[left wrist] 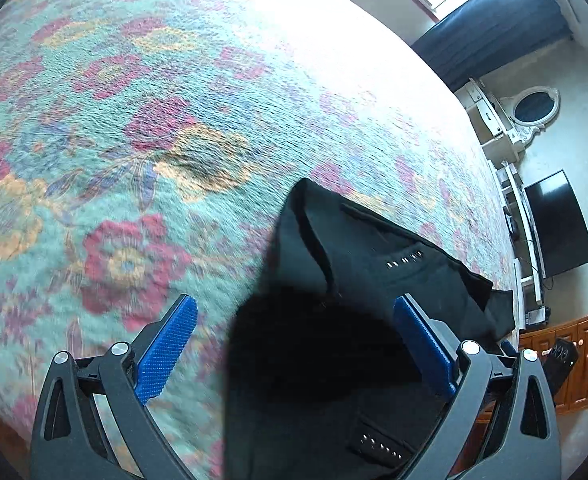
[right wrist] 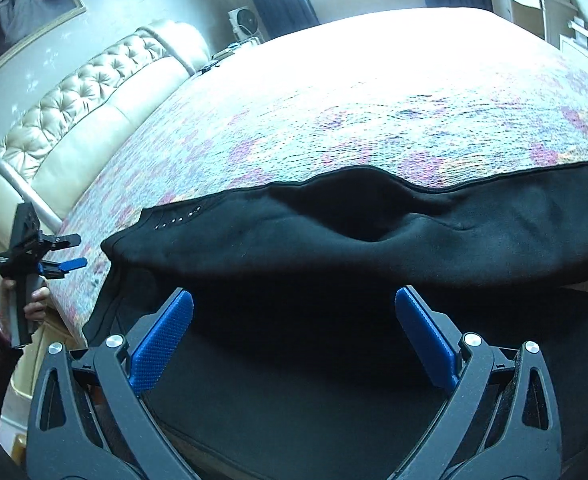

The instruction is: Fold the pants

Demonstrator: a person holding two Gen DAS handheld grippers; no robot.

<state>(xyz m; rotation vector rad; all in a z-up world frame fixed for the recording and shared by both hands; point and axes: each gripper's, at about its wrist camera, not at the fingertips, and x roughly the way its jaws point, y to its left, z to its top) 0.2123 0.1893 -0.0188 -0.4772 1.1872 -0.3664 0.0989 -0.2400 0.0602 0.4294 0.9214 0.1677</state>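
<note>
- Blue-padded fingers (left wrist: 165,344) of the left gripper (left wrist: 294,320) sit closest to the lens, spread wide and holding nothing; dark cloth lies between them, untouched as far as the left wrist view shows.
- Left of that cloth, the floral bedspread (left wrist: 113,140) is bare toward the bed's far edge.
- Black pants (left wrist: 374,264) lie along the bed's near edge, one end just ahead of the left gripper, the rest trailing off toward the corner by the television (left wrist: 558,228).
- From the right wrist view, the pants (right wrist: 374,240) stretch left to right across the frame, long axis parallel to the near edge; a row of small studs (right wrist: 175,220) marks the left end, and a raised pucker sits mid-length.
- Right gripper (right wrist: 294,316) hovers directly over the pants' middle, fingers (right wrist: 422,336) splayed, gripping nothing.
- Left gripper (right wrist: 59,264) is visible at the bed's left corner, just beside the studded end.
- Judgement: the studded end falls to the left hand and the far end to the right, so any fold would likely run along that axis.
</note>
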